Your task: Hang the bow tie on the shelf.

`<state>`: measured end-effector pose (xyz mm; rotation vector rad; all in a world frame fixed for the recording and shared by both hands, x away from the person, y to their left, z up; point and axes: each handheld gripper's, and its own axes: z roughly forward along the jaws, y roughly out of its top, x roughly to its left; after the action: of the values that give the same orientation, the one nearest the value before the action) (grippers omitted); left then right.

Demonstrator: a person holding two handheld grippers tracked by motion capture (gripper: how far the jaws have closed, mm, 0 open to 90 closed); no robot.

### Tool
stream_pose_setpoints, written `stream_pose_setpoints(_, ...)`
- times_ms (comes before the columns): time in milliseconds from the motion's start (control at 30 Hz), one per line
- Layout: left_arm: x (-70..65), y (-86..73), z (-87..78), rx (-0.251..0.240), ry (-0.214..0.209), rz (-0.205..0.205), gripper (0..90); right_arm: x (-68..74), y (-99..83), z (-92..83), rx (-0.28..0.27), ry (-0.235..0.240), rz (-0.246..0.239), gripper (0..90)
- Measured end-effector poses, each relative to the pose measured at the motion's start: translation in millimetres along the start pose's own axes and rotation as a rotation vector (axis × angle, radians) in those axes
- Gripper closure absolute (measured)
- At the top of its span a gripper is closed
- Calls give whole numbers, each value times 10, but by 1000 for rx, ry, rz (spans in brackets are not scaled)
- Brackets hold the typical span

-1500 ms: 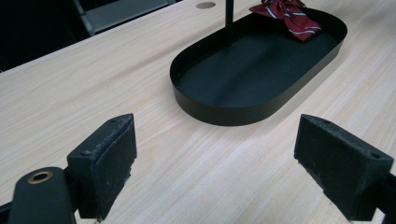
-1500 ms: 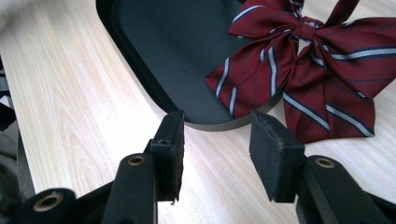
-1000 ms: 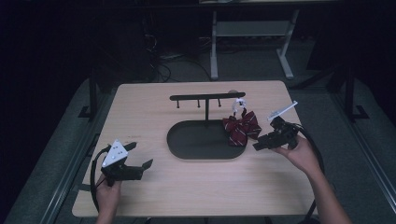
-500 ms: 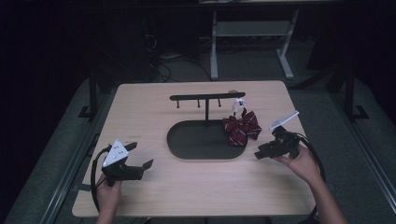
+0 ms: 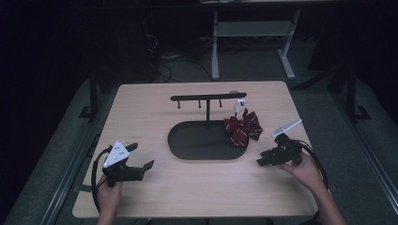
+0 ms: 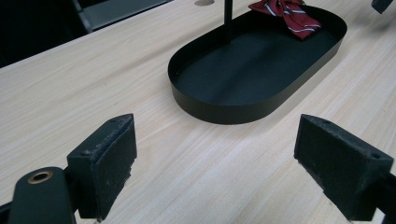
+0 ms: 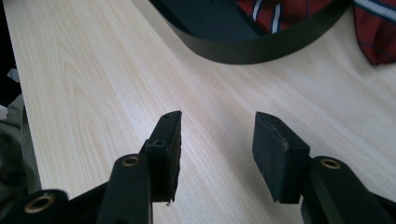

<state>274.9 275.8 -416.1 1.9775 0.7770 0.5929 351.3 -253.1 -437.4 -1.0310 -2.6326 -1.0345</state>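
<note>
A dark red bow tie (image 5: 243,129) with white stripes hangs by a white strap from the right end of a black T-shaped stand (image 5: 208,97). It drapes over the right rim of the stand's black oval tray (image 5: 187,145). My right gripper (image 5: 265,158) hovers low over the table, just right of the tray and nearer than the bow tie, open and empty. In the right gripper view its jaws (image 7: 217,140) frame bare wood, with the tray rim (image 7: 261,46) and bow tie (image 7: 378,32) beyond. My left gripper (image 5: 141,156) is open at the front left, with the tray (image 6: 219,109) ahead of its jaws (image 6: 224,149).
The light wooden table (image 5: 197,197) has bare wood around the tray on all sides. Dark floor, cables and a white desk frame (image 5: 253,33) lie beyond the far edge. Metal rails run along both sides of the table.
My right gripper has drawn back from the bow tie toward the near edge and sunk closer to the table. The left gripper has stayed put.
</note>
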Motion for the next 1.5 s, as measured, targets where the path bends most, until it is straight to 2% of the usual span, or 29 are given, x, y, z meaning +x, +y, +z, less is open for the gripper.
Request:
stream_pose_setpoints(267, -9, -4, 12, 2, -5, -12, 130, 45, -126, 8, -13, 0, 9, 505)
stream_pose_setpoints(433, -3, -1, 20, 11, -11, -1, 129, 74, -206, -3, -28, -1, 12, 497)
stream_pose_setpoints(667, -8, -6, 30, 16, -14, -13, 129, 110, -298, -27, -37, -2, 18, 484)
stream_pose_setpoints(833, -14, -7, 37, 17, -17, -6, 130, 132, -360, -34, -49, -7, 14, 469)
stream_pose_setpoints(1033, -20, -11, 44, 21, -18, -16, 130, 164, -439, -53, -70, -17, 17, 465)
stream_pose_setpoints(1500, -22, -8, 66, 35, -28, -2, 130, 248, -713, -169, -134, -34, 33, 438)
